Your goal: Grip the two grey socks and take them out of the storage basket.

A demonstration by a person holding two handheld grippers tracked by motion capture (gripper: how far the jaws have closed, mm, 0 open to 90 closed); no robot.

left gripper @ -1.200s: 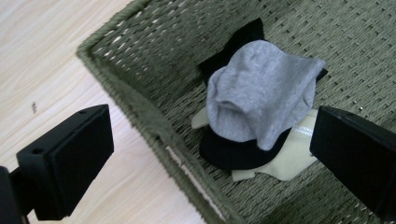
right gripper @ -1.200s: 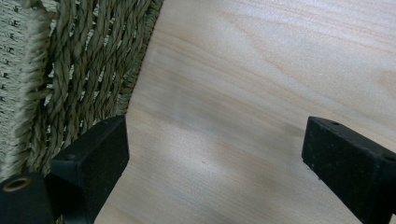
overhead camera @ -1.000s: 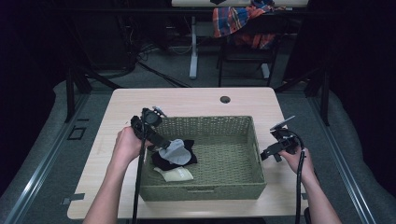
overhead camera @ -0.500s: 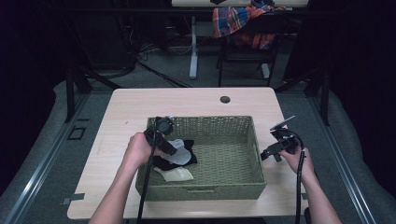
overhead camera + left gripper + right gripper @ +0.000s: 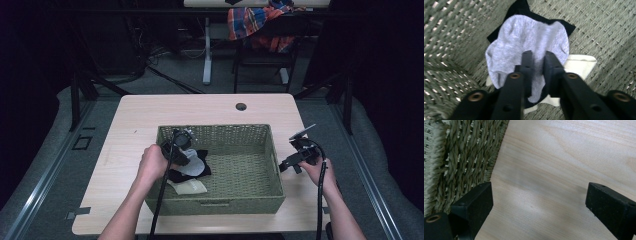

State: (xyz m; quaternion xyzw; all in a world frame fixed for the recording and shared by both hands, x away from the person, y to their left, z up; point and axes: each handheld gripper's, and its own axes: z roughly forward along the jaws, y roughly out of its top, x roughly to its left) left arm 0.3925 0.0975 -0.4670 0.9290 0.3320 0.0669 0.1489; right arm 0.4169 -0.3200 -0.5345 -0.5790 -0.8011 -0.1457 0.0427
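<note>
Sock, pale grey knit, crumpled

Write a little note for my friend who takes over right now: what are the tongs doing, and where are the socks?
Left tongs: jaws have just been closing and now pinch a fold of the grey sock.
Right tongs: open, holding nothing, over the table beside the basket's right wall.
Things: grey sock lies on top of a black sock and a cream sock, all in the basket's left part.
Done: grey sock gripped.
Left: probably lift it out; black and cream socks not yet touched.
</note>
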